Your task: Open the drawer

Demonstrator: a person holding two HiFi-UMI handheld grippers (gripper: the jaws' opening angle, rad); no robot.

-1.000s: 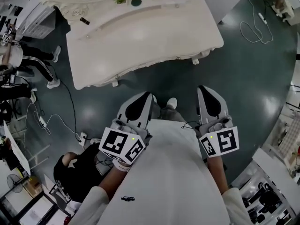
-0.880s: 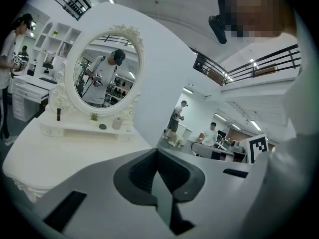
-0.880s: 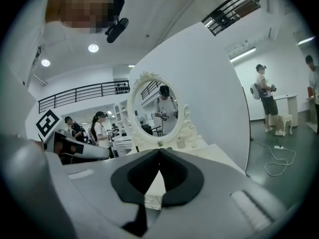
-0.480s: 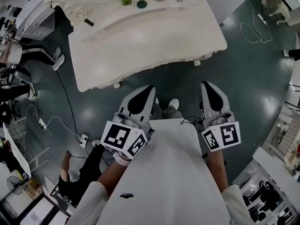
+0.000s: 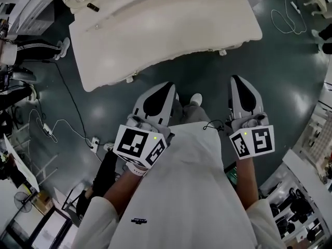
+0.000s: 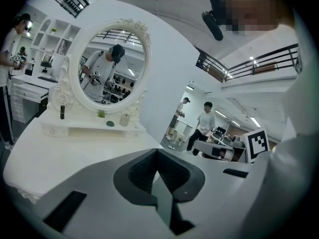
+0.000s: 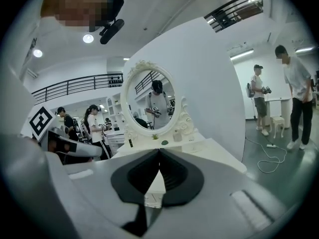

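Observation:
A white dressing table stands ahead of me in the head view, its curved front edge facing me; the drawer front is hidden under the top. Its oval mirror shows in the left gripper view, and the mirror also appears in the right gripper view. My left gripper hangs over the dark floor just short of the table's front edge, jaws shut with nothing between them. My right gripper is level with it on the right, also shut and empty. Neither touches the table.
Cables trail over the floor at the left, and a white cable lies at the upper right. A person's legs show beside the table's left end. Other people stand further off. Small items sit under the mirror.
Both grippers have moved forward toward the table's front edge, and the gap to it has shrunk. Their jaws have stayed shut.

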